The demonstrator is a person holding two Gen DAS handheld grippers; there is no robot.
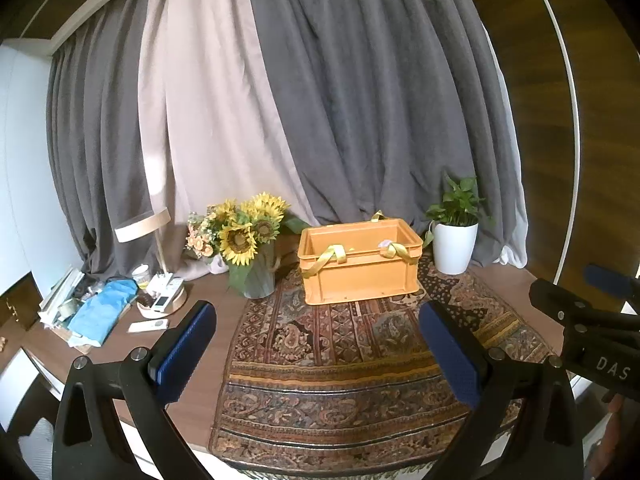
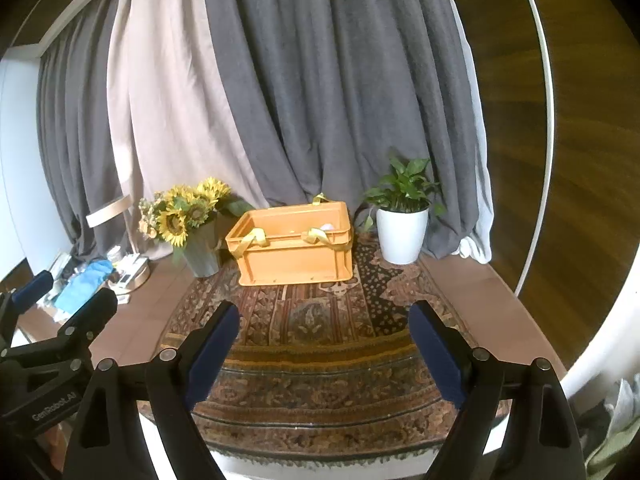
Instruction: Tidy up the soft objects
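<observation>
1. We see a brown wooden table (image 1: 200, 392) partly covered by a patterned rug (image 1: 340, 360), with grey and beige curtains (image 1: 320, 100) hanging behind it.
2. An orange crate (image 1: 360, 260) stands on the rug's far end, yellow ribbon straps (image 1: 332, 258) draped over its rim; a pale soft object (image 1: 386, 243) peeks out inside, near its right wall.
3. Left of the crate we see a sunflower vase (image 1: 256, 264), right of it a white plant pot (image 1: 454, 246).
4. Our left gripper (image 1: 316, 344) stands wide and empty; our right gripper (image 2: 324, 344) is also parted, holding nothing.
</observation>
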